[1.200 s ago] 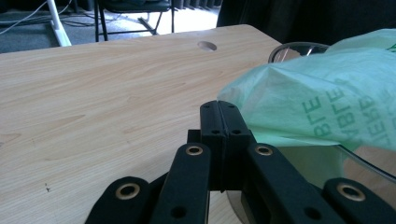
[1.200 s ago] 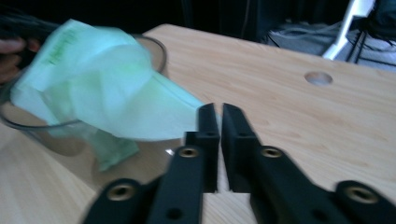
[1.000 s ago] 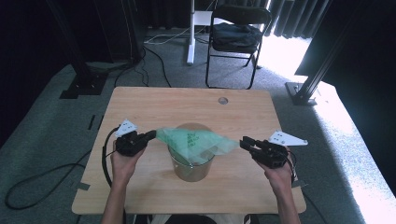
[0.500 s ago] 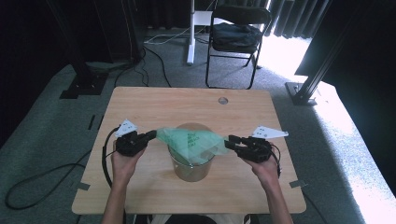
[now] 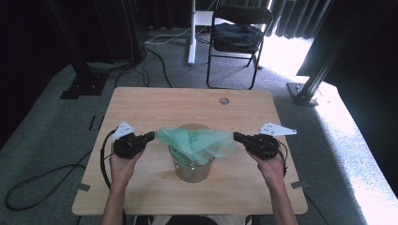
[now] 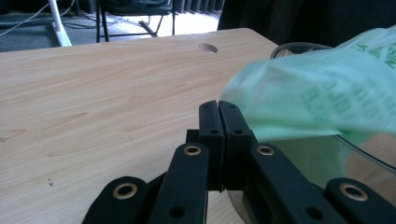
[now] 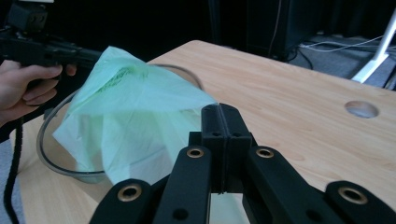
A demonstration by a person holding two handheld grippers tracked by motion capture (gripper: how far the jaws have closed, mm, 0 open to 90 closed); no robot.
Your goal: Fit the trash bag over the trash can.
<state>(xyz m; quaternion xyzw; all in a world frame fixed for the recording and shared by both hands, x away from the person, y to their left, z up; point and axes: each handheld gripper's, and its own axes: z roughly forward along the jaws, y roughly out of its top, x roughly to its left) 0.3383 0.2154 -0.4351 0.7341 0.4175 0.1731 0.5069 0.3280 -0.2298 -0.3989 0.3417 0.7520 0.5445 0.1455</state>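
Moved: my right claw (image 5: 236,136) came in to the green bag (image 5: 197,143), jaws just closing | right: clamped on bag's edge | left claw (image 5: 151,135): clamped on opposite edge | bag: stretched over clear bucket (image 5: 191,168) mid-bench (image 5: 155,103)

From my remote seat, the bucket (image 5: 191,166) stands mid-table (image 5: 155,101), with the bag (image 5: 197,140) stretched over its rim. My left gripper (image 5: 149,136) sits left of it, my right gripper (image 5: 237,137) right. A chair (image 5: 239,28) stands behind the table.
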